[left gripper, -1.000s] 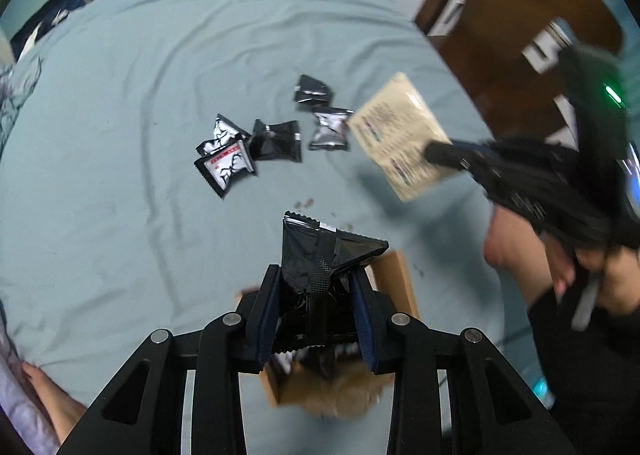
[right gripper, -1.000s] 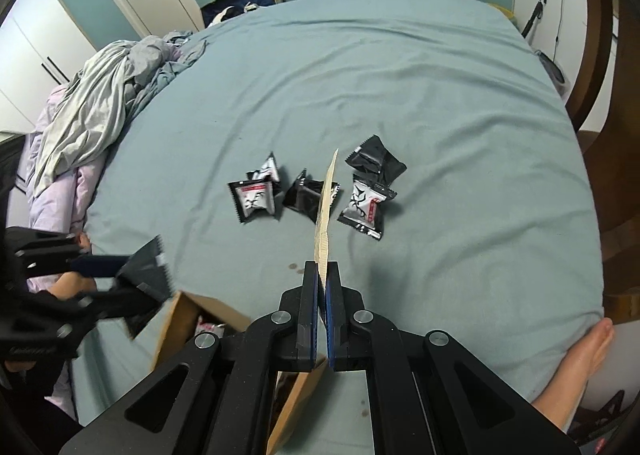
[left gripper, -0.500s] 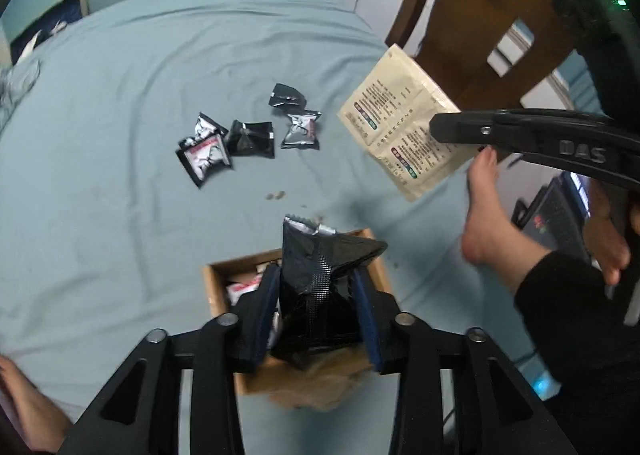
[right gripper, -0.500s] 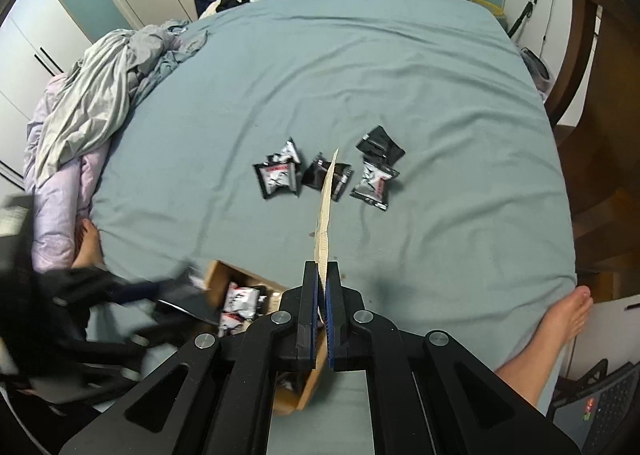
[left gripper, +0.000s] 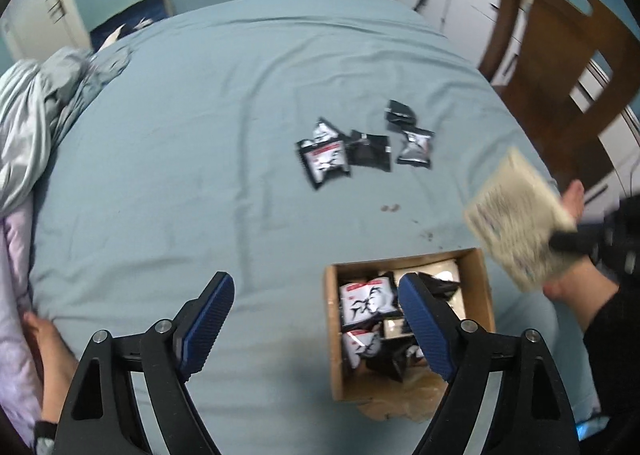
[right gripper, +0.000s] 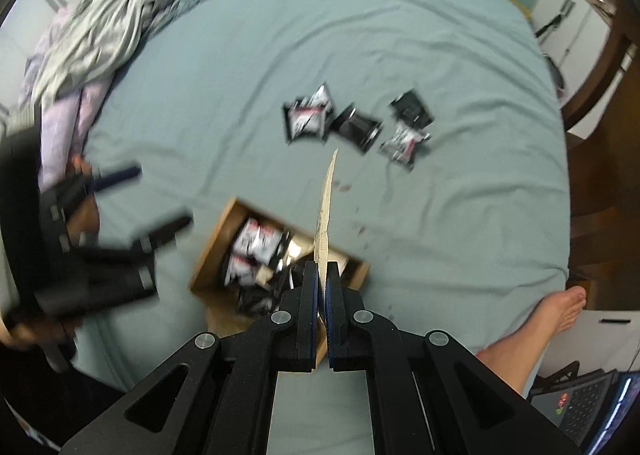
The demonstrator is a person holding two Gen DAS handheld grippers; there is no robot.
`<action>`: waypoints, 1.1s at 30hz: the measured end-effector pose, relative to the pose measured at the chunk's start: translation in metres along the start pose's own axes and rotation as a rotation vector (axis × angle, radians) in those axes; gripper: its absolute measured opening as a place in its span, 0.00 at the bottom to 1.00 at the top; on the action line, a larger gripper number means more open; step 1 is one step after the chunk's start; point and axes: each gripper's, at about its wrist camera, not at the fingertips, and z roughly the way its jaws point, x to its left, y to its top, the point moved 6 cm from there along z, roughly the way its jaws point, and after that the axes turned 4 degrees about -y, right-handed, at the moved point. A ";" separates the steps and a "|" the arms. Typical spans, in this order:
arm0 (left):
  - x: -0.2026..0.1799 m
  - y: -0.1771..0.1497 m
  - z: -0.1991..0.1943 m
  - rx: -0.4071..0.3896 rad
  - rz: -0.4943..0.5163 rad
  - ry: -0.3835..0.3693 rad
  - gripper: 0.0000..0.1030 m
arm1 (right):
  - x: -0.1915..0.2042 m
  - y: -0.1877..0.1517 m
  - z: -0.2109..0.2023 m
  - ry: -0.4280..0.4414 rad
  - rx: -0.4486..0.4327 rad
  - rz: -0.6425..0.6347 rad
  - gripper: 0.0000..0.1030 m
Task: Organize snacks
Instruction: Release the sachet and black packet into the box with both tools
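Note:
A cardboard box (left gripper: 332, 331) (right gripper: 212, 243) sits on the blue-green bed near its front edge, holding several black and white snack packets (left gripper: 366, 305) (right gripper: 256, 243). Several more black packets (left gripper: 352, 149) (right gripper: 352, 123) lie loose mid-bed. My left gripper (left gripper: 316, 303) is open and empty, above the bed just left of the box; it shows blurred in the right wrist view (right gripper: 148, 195). My right gripper (right gripper: 322, 271) is shut on a flat beige packet (right gripper: 326, 211), seen edge-on above the box. The beige packet (left gripper: 516, 223) hangs right of the box.
Crumpled grey and lilac bedding (right gripper: 92, 39) is piled at the bed's left. A wooden chair (left gripper: 560, 67) stands at the right. Bare feet (right gripper: 560, 311) rest by the bed's front edge. Small dark crumbs (left gripper: 390, 208) lie between the box and loose packets.
My left gripper has opened and let go of the black packet, which now lies in the box, and has shifted left. My right gripper still holds the beige packet, now lower.

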 end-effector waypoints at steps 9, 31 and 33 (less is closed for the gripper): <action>0.009 -0.007 -0.004 0.002 0.017 0.040 0.83 | 0.012 0.001 0.014 0.110 0.080 -0.027 0.01; -0.008 -0.020 0.002 0.038 0.121 0.075 0.83 | -0.051 -0.005 0.028 0.062 0.152 0.322 0.60; -0.007 -0.020 0.002 0.037 0.117 0.074 0.83 | -0.052 -0.004 0.027 0.055 0.138 0.328 0.60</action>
